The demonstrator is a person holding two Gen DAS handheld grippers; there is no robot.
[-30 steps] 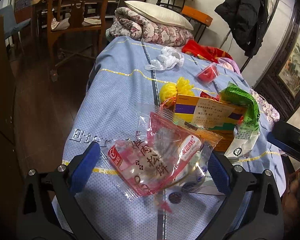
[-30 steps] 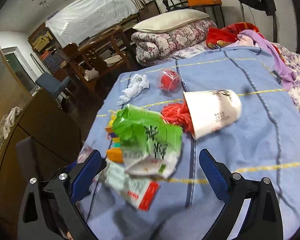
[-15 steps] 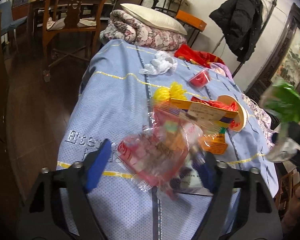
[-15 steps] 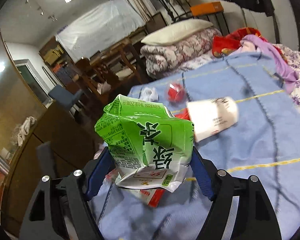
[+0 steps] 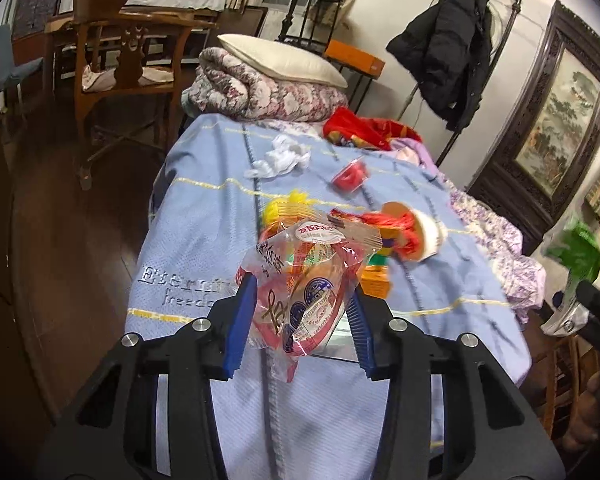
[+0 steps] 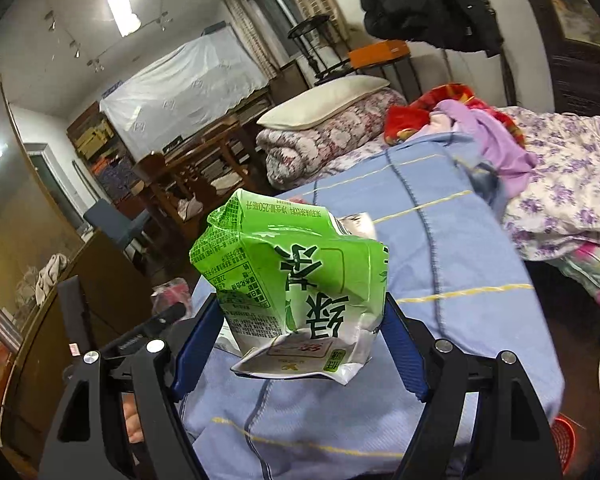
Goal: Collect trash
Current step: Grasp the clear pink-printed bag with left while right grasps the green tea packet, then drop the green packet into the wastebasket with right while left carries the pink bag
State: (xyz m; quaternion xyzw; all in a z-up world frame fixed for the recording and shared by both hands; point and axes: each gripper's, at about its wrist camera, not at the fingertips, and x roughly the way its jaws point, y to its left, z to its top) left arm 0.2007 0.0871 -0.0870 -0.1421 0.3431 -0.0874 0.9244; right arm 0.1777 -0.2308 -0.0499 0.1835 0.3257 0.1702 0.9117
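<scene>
Left wrist view: the left tool [image 5: 300,320] carries a clear snack wrapper with red print [image 5: 308,280] between its blue pads. The jaws are closing on it, and the film is already crumpled and pinched between them. The wrapper hangs clear of the blue blanket [image 5: 204,216] on the bed, so it is lifted rather than resting. Gripping the film across its width suits a limp item that offers no rigid edge. Uncollected litter lies further along the blanket: a crumpled white tissue [image 5: 280,156], a small red cup [image 5: 350,176], a yellow tuft [image 5: 284,206], and a tipped paper cup [image 5: 422,230] with red shreds [image 5: 396,224] spilling from its mouth. At the right edge, a blurred green carton [image 5: 576,252] is visible in the other tool.

Right wrist view: the right tool [image 6: 300,328] is clamped on the green drink carton [image 6: 292,284]. Both pads press its dented sides. The jaws stand wide because the carton is bulky. It is held above the blanket [image 6: 452,264], upside down judging by its print. A red basket [image 6: 562,444] shows at the lower right corner; it is probably the drop point, though its contents cannot be seen.
</scene>
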